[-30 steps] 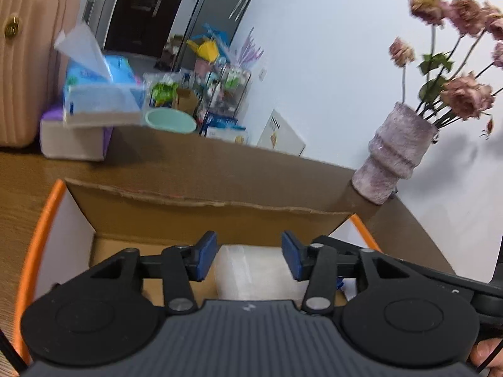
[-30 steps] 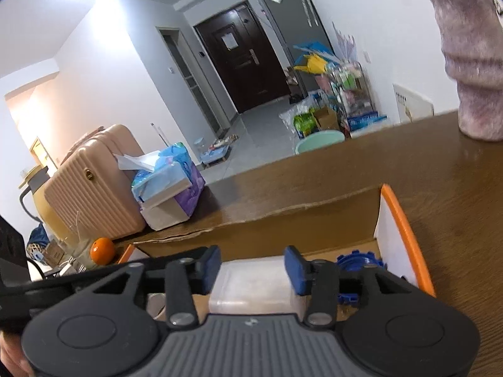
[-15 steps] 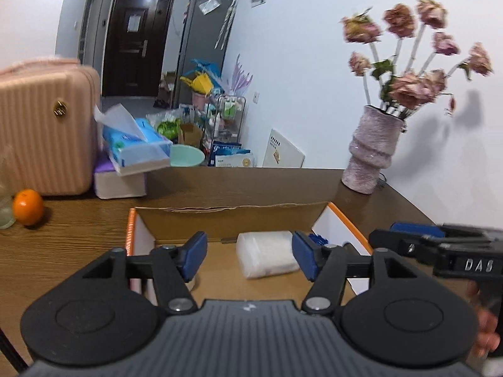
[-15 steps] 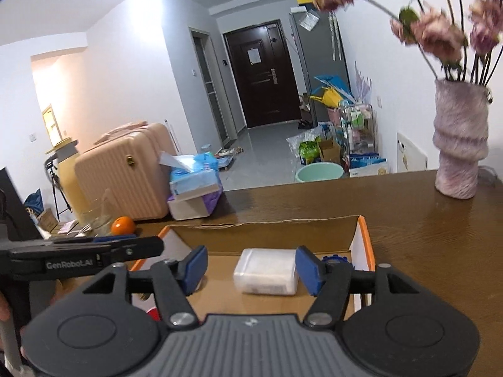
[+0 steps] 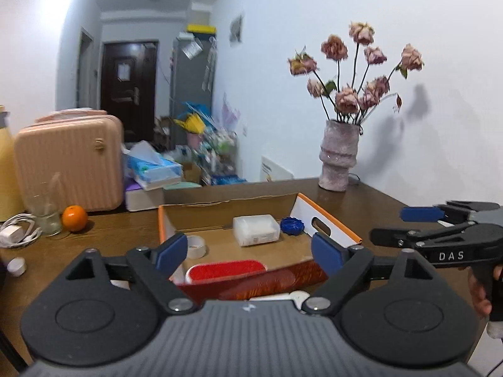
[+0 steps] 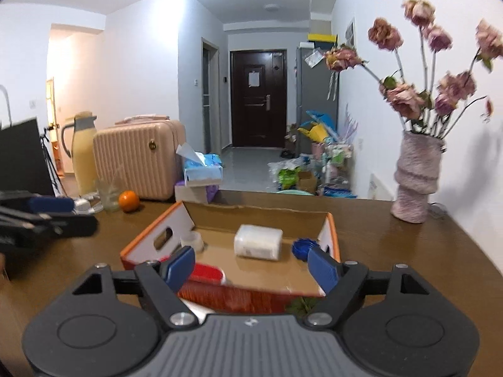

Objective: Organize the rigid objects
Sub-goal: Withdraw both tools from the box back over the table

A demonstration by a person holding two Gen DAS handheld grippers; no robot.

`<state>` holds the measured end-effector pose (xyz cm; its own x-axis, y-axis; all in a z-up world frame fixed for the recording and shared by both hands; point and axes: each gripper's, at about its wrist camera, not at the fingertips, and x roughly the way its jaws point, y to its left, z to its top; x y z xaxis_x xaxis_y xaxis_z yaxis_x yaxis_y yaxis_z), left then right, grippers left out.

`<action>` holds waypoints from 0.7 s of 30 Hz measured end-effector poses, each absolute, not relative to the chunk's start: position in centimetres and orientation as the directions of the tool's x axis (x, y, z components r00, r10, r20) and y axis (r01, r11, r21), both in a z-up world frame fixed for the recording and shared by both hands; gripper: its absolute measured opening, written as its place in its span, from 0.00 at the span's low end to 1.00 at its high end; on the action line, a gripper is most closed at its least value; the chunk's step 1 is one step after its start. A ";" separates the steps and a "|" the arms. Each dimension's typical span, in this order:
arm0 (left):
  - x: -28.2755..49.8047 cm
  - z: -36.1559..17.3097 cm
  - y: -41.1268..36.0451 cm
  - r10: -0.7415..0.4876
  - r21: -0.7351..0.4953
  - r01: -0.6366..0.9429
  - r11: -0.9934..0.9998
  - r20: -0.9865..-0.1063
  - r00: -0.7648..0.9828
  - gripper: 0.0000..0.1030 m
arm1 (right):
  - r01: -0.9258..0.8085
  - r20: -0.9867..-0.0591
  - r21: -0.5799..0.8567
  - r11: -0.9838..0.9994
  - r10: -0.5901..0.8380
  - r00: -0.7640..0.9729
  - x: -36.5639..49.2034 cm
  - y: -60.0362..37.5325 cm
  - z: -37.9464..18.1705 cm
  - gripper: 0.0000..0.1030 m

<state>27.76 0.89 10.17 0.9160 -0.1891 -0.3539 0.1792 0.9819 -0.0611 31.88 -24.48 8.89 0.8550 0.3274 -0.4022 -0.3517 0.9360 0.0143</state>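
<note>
White plastic case (image 5: 256, 230) lies in the cardboard box (image 5: 327, 224) ahead of both grippers, left gripper (image 5: 250, 253) and right gripper (image 6: 253, 265), whose jaws have just been opening and are spread, nothing between them.

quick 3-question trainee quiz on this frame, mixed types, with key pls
1. True or false: the translucent plastic case lies inside the cardboard box.
2. Which item sits just right of the case in the box? A) the tape roll B) the blue cap C) the orange
3. Fill in: the left gripper and the right gripper both have their jaws ____, with nothing gripped.

Key: 1 true; 2 B; 3 open. Both sets of jaws have just been opening, and no pad touches anything.
</note>
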 end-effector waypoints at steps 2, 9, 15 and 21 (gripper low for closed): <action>24.9 8.9 0.8 -0.142 -0.035 0.138 0.990 -0.305 0.942 0.90 | -0.322 -0.377 0.016 0.947 0.304 0.875 29.5 -24.8 8.1 0.77; 17.4 5.3 1.3 -0.051 -0.036 0.043 0.998 -0.281 0.958 0.95 | -0.226 -0.321 0.001 0.974 0.214 0.922 21.2 -25.4 4.9 0.78; 12.7 3.5 2.5 0.031 -0.081 -0.057 0.995 -0.291 0.956 0.96 | -0.175 -0.337 0.073 0.982 0.190 0.922 16.4 -26.1 2.5 0.79; 11.2 3.2 2.6 0.035 -0.076 -0.061 0.995 -0.299 0.954 0.96 | -0.160 -0.347 0.094 0.983 0.183 0.920 13.3 -26.5 1.8 0.79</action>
